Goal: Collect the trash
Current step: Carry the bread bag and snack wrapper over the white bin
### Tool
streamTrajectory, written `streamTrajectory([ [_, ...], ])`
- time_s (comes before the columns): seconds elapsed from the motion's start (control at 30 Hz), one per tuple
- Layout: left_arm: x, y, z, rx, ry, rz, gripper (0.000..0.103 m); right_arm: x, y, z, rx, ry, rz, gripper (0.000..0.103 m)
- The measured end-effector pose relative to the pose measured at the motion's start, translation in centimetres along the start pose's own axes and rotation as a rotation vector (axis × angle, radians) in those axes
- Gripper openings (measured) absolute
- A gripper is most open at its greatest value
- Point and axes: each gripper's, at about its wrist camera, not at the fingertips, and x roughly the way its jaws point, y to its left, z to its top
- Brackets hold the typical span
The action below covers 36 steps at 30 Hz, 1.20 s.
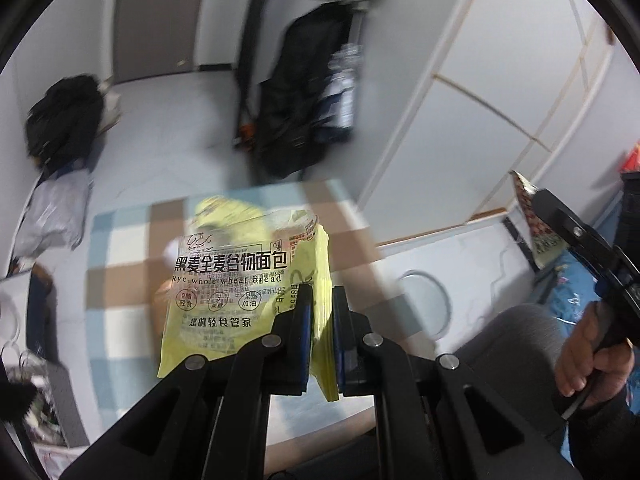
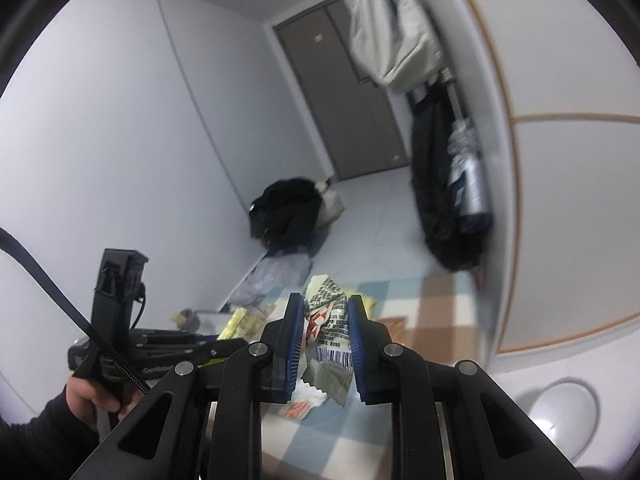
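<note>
The yellow bread bag is pinched by one edge between the closed pads of the left gripper and hangs clear above the checked mat, presumably so that it can be carried off as trash without dragging. To its right, the crumpled snack wrapper is clamped between the pads of the right gripper, likewise lifted off the mat. Open floor lies ahead toward the door, while the white cabinet and hanging coats crowd the right side.
</note>
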Motion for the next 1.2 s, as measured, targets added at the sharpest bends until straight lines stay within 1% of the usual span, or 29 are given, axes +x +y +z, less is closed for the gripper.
streamTrajectory([
  [0.2,1.7,-6.1,3.3,0.082,-0.015,-0.103,0.005,-4.8,-4.5,2.8,0.02,-0.085,-0.085,0.021],
  [0.3,3.4,-9.1,4.8,0.118,-0.007,-0.169,0.005,-7.3,-7.1,3.6,0.036,-0.114,-0.141,0.021],
  [0.43,6.6,-13.0,6.2,0.174,0.031,-0.223,0.005,-9.9,-11.4,3.4,0.081,-0.128,-0.216,0.021],
  [0.53,9.6,-15.7,6.6,0.201,0.08,-0.264,0.005,-11.2,-15.0,2.5,0.141,-0.122,-0.272,0.021],
  [0.67,14.3,-18.7,6.5,0.222,0.166,-0.316,0.005,-12.3,-19.9,0.0,0.232,-0.089,-0.332,0.021],
  [0.73,17.0,-19.8,6.3,0.211,0.215,-0.351,0.005,-12.6,-22.7,-1.8,0.288,-0.063,-0.358,0.021],
  [0.87,21.8,-21.5,5.4,0.21,0.312,-0.375,0.005,-12.3,-27.9,-5.8,0.427,-0.006,-0.384,0.021],
  [0.97,25.1,-22.2,4.5,0.216,0.378,-0.378,0.005,-11.4,-31.2,-8.7,0.521,0.031,-0.39,0.021],
  [1.07,28.4,-22.9,3.6,0.205,0.453,-0.38,0.005,-10.1,-33.5,-11.0,0.581,0.068,-0.383,0.021],
  [1.2,31.2,-23.4,2.8,0.179,0.526,-0.382,0.005,-7.7,-35.8,-13.3,0.638,0.12,-0.367,0.021],
])
